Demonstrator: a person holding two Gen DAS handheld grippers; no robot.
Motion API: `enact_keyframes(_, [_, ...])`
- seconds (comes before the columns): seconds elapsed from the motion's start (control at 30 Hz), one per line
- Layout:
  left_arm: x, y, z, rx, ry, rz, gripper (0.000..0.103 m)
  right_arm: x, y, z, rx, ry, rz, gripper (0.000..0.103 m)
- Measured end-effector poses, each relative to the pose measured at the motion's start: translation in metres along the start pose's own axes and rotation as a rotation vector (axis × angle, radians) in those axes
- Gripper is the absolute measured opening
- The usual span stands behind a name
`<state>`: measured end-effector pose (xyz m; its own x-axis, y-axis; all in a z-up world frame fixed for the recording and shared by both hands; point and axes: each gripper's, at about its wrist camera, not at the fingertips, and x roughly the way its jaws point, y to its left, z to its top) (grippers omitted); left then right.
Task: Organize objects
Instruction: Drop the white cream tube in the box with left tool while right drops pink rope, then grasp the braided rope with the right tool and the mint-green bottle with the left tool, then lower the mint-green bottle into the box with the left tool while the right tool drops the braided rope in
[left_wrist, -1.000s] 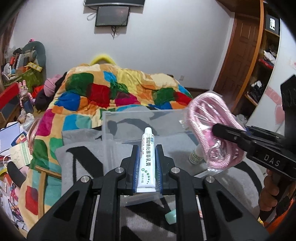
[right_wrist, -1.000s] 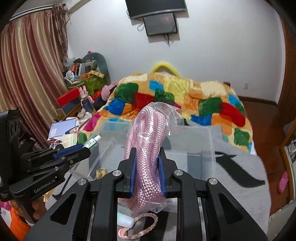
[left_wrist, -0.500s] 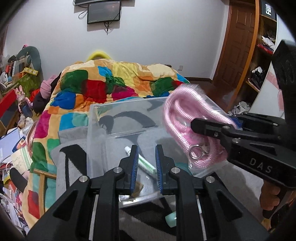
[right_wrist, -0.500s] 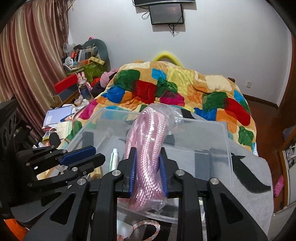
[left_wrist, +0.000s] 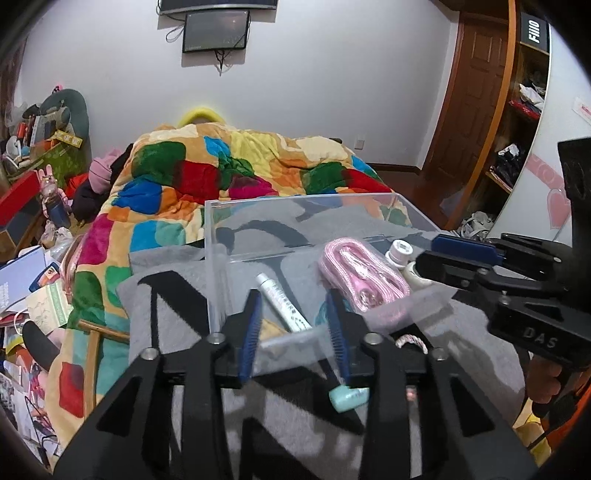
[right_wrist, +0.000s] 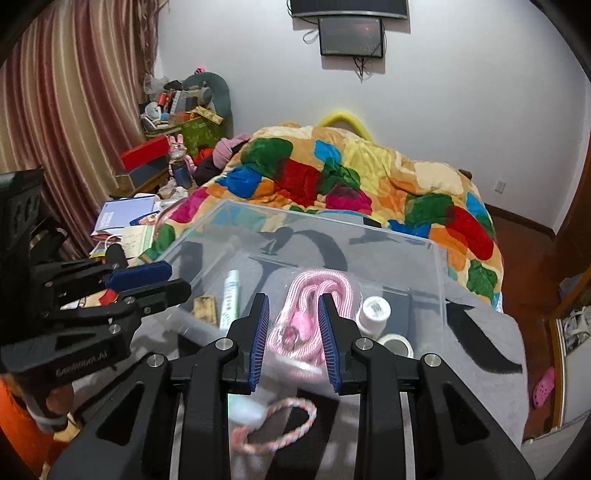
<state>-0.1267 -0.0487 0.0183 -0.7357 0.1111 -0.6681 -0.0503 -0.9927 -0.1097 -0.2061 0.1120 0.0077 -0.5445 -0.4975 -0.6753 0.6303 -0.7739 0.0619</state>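
A clear plastic box (left_wrist: 218, 236) (right_wrist: 439, 266) stands on a grey blanket. Inside lie a white ointment tube (left_wrist: 282, 301) (right_wrist: 229, 299), a bagged pink rope (left_wrist: 364, 277) (right_wrist: 314, 306), a white bottle (left_wrist: 397, 253) (right_wrist: 375, 314) and a tape roll (right_wrist: 397, 343). My left gripper (left_wrist: 293, 325) is open and empty at the box's near wall. My right gripper (right_wrist: 293, 339) is open and empty, just above the near end of the pink rope. The right gripper also shows in the left wrist view (left_wrist: 458, 254), and the left one in the right wrist view (right_wrist: 147, 284).
A mint-coloured small item (left_wrist: 349, 397) and a braided pink loop (right_wrist: 273, 428) lie on the grey blanket in front of the box. A colourful quilt (left_wrist: 221, 173) covers the bed behind. Clutter (left_wrist: 33, 258) is piled at the left; shelves (left_wrist: 524, 110) stand right.
My left gripper opened and dropped the ointment tube into the box. My right gripper lowered the bagged pink rope into the box and opened, leaving it lying inside.
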Motion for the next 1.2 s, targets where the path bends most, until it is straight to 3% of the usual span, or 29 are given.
enact_keyframes(0.3, [-0.007,-0.016,-0.028,0.043,0.041,-0.037,0.052,-0.021,-0.001,-0.042,-0.003,0.017,0.009,0.043])
enact_keyframes(0.6, [0.024,-0.033,-0.055,0.09,0.161,-0.056,0.053,0.016,-0.011,-0.079,0.066,0.156,0.062,0.044])
enact_keyframes(0.67, [0.027,-0.034,-0.059,0.093,0.176,-0.071,0.053,0.027,-0.013,-0.084,0.078,0.192,0.084,0.031])
enact_keyframes(0.7, [0.028,-0.035,-0.06,0.096,0.183,-0.079,0.053,0.029,-0.013,-0.086,0.081,0.202,0.091,0.02])
enact_keyframes(0.8, [0.032,-0.04,-0.062,0.118,0.207,-0.09,0.053,0.028,-0.015,-0.091,0.088,0.201,0.088,0.01])
enact_keyframes(1.07, [0.055,-0.057,-0.055,0.171,0.256,-0.096,0.051,0.015,-0.018,-0.1,0.074,0.185,0.069,0.006])
enact_keyframes(1.13, [0.055,-0.059,-0.055,0.184,0.243,-0.091,0.034,0.011,-0.024,-0.101,0.078,0.176,0.05,0.005])
enact_keyframes(1.2, [0.053,-0.06,-0.057,0.185,0.239,-0.101,0.024,0.008,-0.03,-0.1,0.088,0.167,0.042,0.005])
